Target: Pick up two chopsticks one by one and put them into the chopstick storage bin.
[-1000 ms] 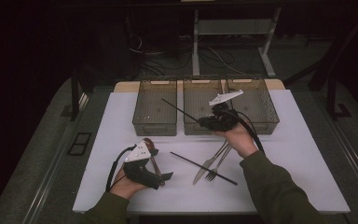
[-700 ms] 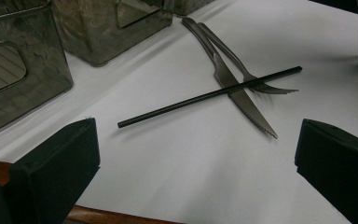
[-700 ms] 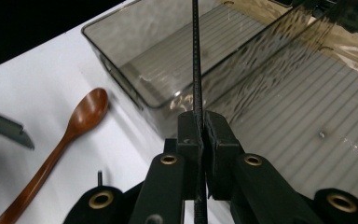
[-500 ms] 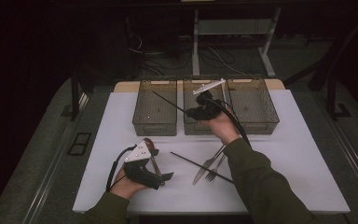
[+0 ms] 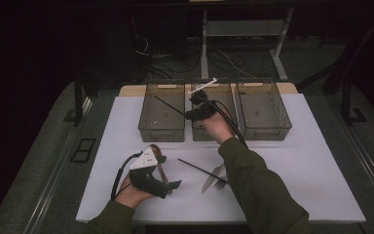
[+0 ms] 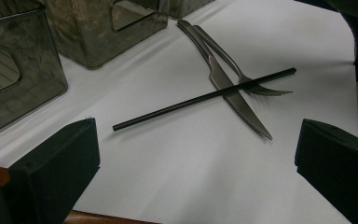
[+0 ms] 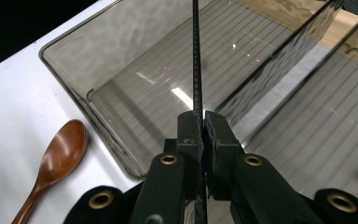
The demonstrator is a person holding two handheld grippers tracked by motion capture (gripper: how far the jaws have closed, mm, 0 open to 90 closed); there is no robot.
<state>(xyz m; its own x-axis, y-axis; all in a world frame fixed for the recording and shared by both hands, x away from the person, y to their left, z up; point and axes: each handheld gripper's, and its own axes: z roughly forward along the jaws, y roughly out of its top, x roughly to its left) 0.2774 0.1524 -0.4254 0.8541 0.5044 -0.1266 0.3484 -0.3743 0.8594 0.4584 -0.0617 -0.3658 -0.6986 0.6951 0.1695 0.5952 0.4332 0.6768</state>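
Right claw [image 5: 191,111] has moved forward and left since a second ago, now up over the bins with its jaws closed tight on a black chopstick [image 7: 196,56] that slants out over the left bin [image 5: 161,127]; the middle bin [image 5: 200,133] sits beneath the hand. Left claw [image 5: 174,184] hasn't shifted, resting on the white counter [image 5: 316,161] with jaws spread wide and nothing between them, a wooden spoon [image 7: 56,161] lying just beside it. Second chopstick [image 6: 204,97] lies across a knife [image 6: 235,100] and fork [image 6: 242,74] on the counter near the person's right sleeve.
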